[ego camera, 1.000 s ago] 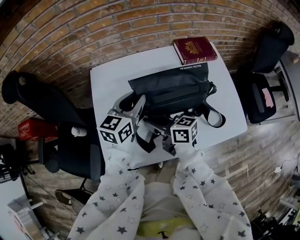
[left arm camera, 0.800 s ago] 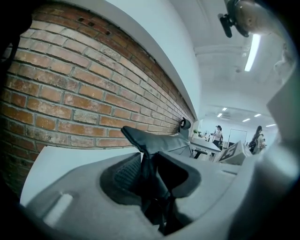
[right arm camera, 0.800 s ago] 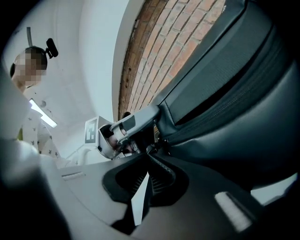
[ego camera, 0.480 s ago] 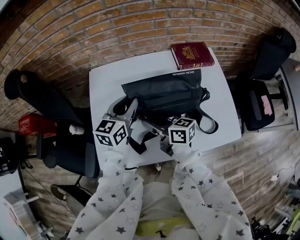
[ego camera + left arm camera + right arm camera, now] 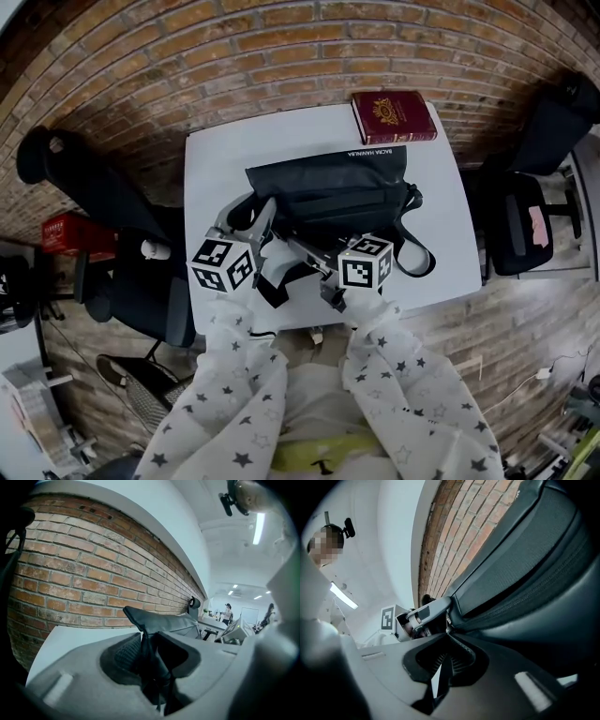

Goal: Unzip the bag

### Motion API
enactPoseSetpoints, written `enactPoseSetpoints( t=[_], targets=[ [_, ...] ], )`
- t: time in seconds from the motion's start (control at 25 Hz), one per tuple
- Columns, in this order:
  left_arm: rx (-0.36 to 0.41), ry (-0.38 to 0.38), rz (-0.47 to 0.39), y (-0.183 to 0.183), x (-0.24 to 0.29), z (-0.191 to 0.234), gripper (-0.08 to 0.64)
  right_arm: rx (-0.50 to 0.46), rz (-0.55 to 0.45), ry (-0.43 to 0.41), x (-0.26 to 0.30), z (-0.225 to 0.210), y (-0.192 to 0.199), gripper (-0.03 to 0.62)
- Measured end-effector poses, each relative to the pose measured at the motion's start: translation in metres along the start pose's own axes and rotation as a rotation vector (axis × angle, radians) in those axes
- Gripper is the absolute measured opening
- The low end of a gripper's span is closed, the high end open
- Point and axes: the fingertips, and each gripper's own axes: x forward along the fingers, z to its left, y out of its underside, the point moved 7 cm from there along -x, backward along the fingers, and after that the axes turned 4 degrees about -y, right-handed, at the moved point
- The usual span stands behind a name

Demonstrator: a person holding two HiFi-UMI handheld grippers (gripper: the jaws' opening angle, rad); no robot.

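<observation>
Versus a second ago, grips unchanged: left gripper (image 5: 149, 663) clamped on a fold of the black bag (image 5: 328, 187), right gripper (image 5: 448, 637) jaws almost together at its zip. Bag lies mid-table, now slightly further left of the red book (image 5: 394, 116). White table (image 5: 214, 169) against a brick wall (image 5: 281, 56); black chair (image 5: 108, 214) at left.

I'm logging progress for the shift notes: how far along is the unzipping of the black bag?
Done: the left tongs clamp a fold of the bag, which lies on the table. In hand: the right tongs appear pinched on the zipper pull at the bag's edge. Left: the zipper looks closed along its visible length, so the whole pull remains.
</observation>
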Motion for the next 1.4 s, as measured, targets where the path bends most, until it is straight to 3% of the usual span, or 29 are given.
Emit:
enactPoseSetpoints(
  t=[0.72,1.4],
  targets=[
    [0.008,-0.064,-0.021,0.002,-0.002,-0.005,0.110,-0.055,0.017,0.026,-0.015,-0.008,-0.010,0.015],
    [0.001,-0.123,-0.036,0.004,-0.003,-0.007,0.112,-0.066,-0.072,0.117,-0.055,-0.021,-0.027,0.015]
  ],
)
